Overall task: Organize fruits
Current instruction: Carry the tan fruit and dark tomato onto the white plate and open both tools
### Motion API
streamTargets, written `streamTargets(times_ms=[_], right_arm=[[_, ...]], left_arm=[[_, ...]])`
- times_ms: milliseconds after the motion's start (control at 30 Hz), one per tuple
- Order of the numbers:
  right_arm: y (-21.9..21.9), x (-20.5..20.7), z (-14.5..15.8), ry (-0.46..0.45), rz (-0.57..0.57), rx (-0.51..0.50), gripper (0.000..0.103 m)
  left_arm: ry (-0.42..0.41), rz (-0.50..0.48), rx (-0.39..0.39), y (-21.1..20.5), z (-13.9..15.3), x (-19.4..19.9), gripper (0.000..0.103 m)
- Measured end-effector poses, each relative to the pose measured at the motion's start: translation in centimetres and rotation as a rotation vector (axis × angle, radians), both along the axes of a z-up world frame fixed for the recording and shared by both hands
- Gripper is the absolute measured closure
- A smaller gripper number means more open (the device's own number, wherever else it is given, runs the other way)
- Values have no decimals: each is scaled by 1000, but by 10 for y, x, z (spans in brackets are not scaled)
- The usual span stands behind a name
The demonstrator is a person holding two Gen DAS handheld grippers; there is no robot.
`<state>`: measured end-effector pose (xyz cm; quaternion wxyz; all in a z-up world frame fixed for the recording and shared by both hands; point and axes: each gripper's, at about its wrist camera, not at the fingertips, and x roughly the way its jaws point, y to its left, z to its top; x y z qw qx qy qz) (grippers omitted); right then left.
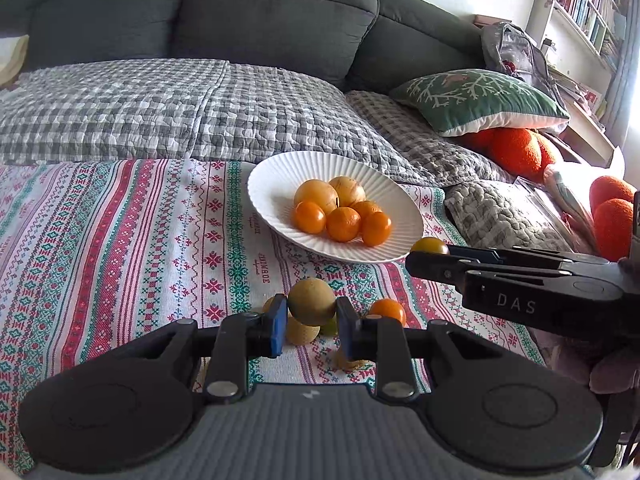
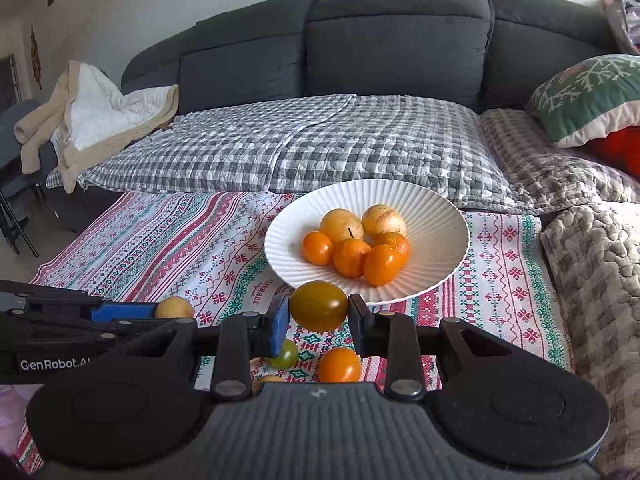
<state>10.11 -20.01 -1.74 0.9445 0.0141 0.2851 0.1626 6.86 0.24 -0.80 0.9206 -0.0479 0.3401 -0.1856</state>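
Left gripper (image 1: 311, 320): nearest item in my left view; fingers narrowed onto a tan round fruit (image 1: 312, 301), both pads touching it, fruit apparently lifted clear of the cloth.
Right gripper (image 2: 319, 315): fingers closed to the width of a dark yellow-green tomato (image 2: 318, 306), held across its long axis, which lies left to right.
Loose stock beneath my fingers: one orange fruit (image 2: 339, 364), one small green fruit (image 2: 285, 355), a pale yellow fruit (image 1: 302, 330) under my left load, all on the patterned tablecloth (image 1: 120, 240).
White fluted plate (image 2: 436, 216): straight ahead of both grippers, on the cloth; holds two pale round fruits and four orange ones, heaped toward its near middle.
Deciding relation: my right load hangs just before the plate's near rim; my left sits further back and left. Right looks nearer, so I judge it goes first.
Beyond: checked quilt (image 2: 320, 140), then grey sofa (image 2: 360, 40).
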Motion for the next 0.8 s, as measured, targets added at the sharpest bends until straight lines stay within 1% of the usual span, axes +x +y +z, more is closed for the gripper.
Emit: streamTargets(times_ms=[167, 300, 533, 667, 800], right_arm=[[-12, 13, 2, 4, -33, 31, 74], [-22, 29, 2, 11, -58, 63, 74], [-39, 57, -8, 49, -118, 119, 74], [-43, 66, -13, 59, -139, 108, 74], [-45, 72, -15, 61, -146, 113, 74]], left_arm=[[-18, 5, 9, -2, 3, 12, 83], [-23, 1, 9, -6, 3, 28, 83], [-48, -23, 64, -22, -1, 64, 83], [-48, -19, 80, -28, -3, 90, 83], [-44, -37, 98, -35, -6, 110, 83]])
